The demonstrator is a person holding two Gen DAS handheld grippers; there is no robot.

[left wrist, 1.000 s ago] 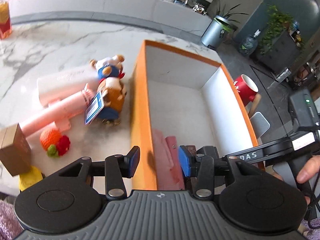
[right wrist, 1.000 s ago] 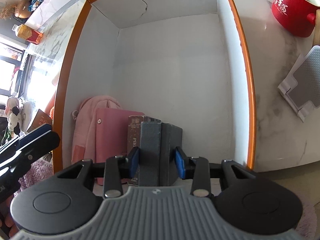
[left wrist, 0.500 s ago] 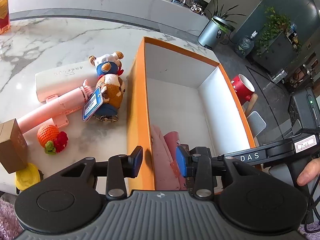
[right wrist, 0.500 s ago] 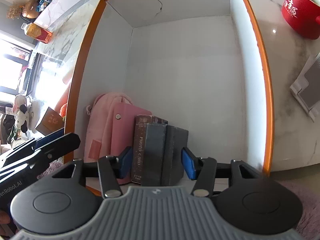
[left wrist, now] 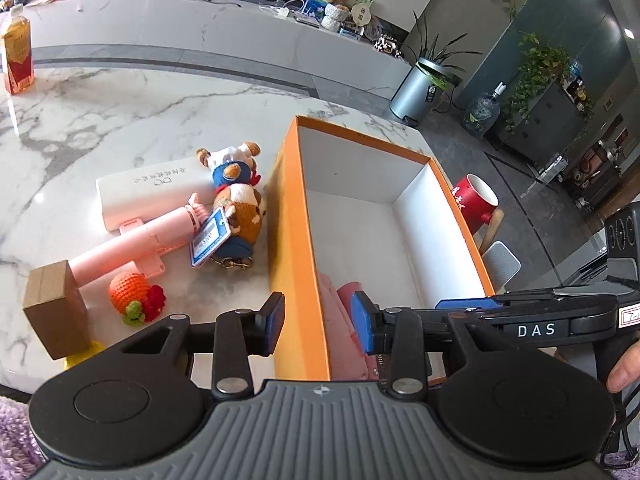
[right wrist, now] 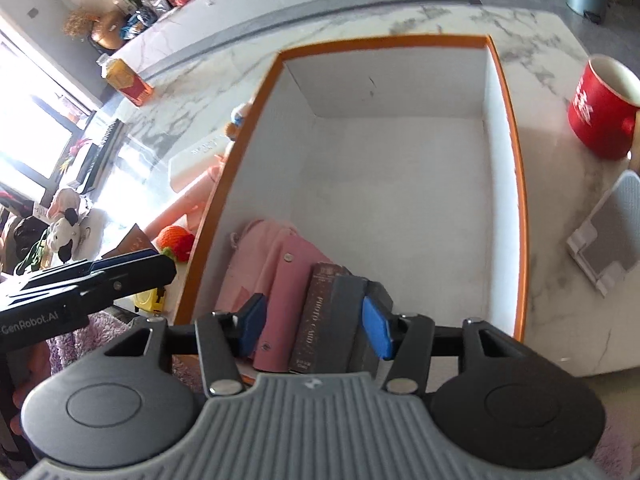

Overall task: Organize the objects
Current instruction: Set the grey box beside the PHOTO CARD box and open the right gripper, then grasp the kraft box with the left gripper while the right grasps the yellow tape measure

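Observation:
An orange box (left wrist: 294, 240) with a white inside (right wrist: 400, 184) stands on the marble table. In its near left corner stand a pink pouch (right wrist: 276, 272), a brown photo-card book (right wrist: 320, 312) and a grey case (right wrist: 352, 300), side by side. My right gripper (right wrist: 314, 328) hangs open above the book and case, its pads clear of them. My left gripper (left wrist: 318, 322) is open, its jaws either side of the box's left wall without pressing it. Left of the box lie two plush bears (left wrist: 240, 200), a pink tube (left wrist: 128, 246) and a crochet orange (left wrist: 132, 292).
A white flat box (left wrist: 148, 188), a brown carton (left wrist: 56, 308) and a yellow item (left wrist: 84, 354) sit at the table's left. Right of the box are a red mug (right wrist: 600, 108) and a white phone stand (right wrist: 608, 248). A tea bottle (left wrist: 16, 60) stands far left.
My right gripper let go of the grey case and book and rose above them. The left gripper narrowed a little and lifted over the box's left wall.

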